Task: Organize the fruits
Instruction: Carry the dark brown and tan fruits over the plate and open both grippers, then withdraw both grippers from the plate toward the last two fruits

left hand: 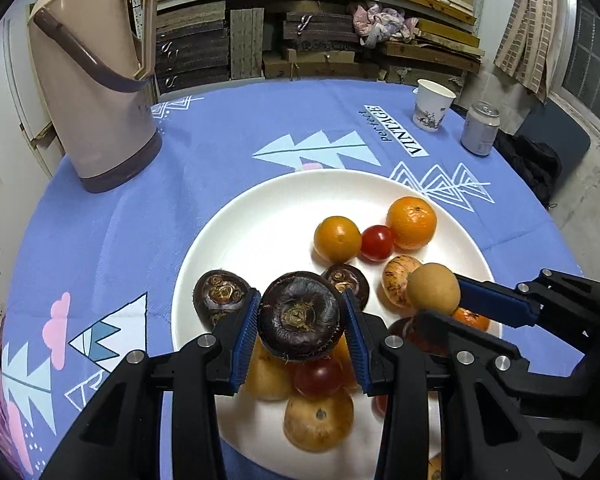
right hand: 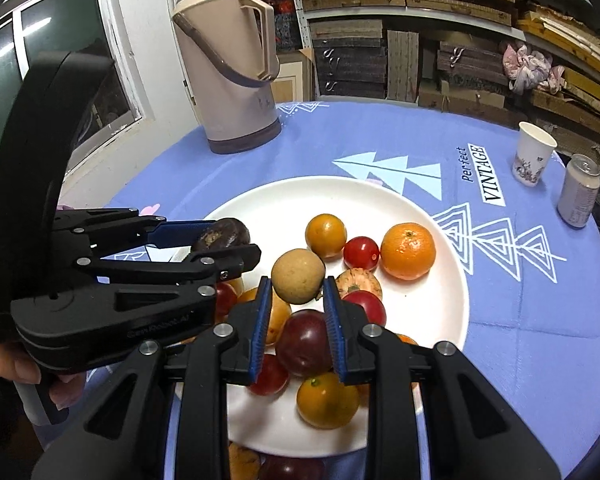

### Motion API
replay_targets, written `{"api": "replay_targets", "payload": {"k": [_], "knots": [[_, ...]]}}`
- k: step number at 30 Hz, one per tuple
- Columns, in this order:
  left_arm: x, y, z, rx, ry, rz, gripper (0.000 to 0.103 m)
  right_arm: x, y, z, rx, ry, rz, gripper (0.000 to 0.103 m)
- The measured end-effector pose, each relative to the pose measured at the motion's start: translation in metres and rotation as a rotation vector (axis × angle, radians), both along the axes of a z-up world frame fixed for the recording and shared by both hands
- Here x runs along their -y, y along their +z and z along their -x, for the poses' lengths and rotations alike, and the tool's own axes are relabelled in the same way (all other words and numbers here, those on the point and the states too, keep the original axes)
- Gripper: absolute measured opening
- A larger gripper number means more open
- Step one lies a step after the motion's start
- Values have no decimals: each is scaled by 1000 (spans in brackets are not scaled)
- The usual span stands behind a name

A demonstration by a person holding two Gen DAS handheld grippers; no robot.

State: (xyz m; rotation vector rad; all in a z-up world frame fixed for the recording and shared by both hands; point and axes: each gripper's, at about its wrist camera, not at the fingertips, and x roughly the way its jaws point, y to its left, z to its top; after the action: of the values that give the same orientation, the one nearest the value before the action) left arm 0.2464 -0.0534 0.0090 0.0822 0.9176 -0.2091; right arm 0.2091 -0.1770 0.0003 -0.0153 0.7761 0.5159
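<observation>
1. Two fruits are up off the white plate (left hand: 204, 240) at once: the left tongs (left hand: 300, 316) are clamped on a dark water chestnut (left hand: 300, 314), and the right tongs (right hand: 296, 280) are closed tight on a small tan round fruit (right hand: 298, 276), perhaps a longan.
2. Both hang above the crowded near half of the plate, over a heap of plums, tomatoes and oranges; the far half, past the orange mandarin (left hand: 412, 222), is bare.
3. To do this step well, I would carry each fruit level and clear of the heap, keep the two tongs apart so they do not knock, and lower each onto bare plate beside its own kind before letting go. Round fruit rolls, so release low.
4. The chestnut is a flattened disc: its short axis and budded face point toward the left camera, its broad sides between the pads.
5. The tan fruit is nearly a ball, with no clear long axis; which end its stem faces is hard to tell.
</observation>
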Motion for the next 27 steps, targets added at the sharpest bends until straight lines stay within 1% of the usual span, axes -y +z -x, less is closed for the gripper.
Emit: {"api": "replay_targets", "payload": {"k": [5,6,7,9,13,14,15,16,17,18,23,27], "knots": [[-1,-5,-5,-19,6,-3,41,-1,-3,-4,-9,-5,2,27],[-1,-6,-5,-24,11,-10,46,0,-2,-4,-5,-12,-6,28],[-2,-6,-5,-20,32,-27,58,1,-1,-3,-3,-18,-13,29],[-5,0,-1,20,48,-29,69,4,2,-1,1,-20,-24,30],[-8,9,10,43,41,-28,70,14,10,14,26,-27,-30,32],[-8,11,15,49,40,-30,70,17,12,19,32,-30,-34,37],[-8,12,19,52,37,-31,70,22,15,27,46,-37,-35,43],[-8,13,25,53,33,-32,70,27,17,35,60,-45,-34,47],[-9,13,31,53,30,-29,70,33,18,44,78,-57,-28,53],[-9,13,35,49,28,-26,70,37,18,51,82,-60,-24,54],[-6,4,58,29,18,-29,71,53,7,84,63,-68,10,54],[-5,-3,75,12,15,-28,72,61,-7,98,26,-84,3,54]]}}
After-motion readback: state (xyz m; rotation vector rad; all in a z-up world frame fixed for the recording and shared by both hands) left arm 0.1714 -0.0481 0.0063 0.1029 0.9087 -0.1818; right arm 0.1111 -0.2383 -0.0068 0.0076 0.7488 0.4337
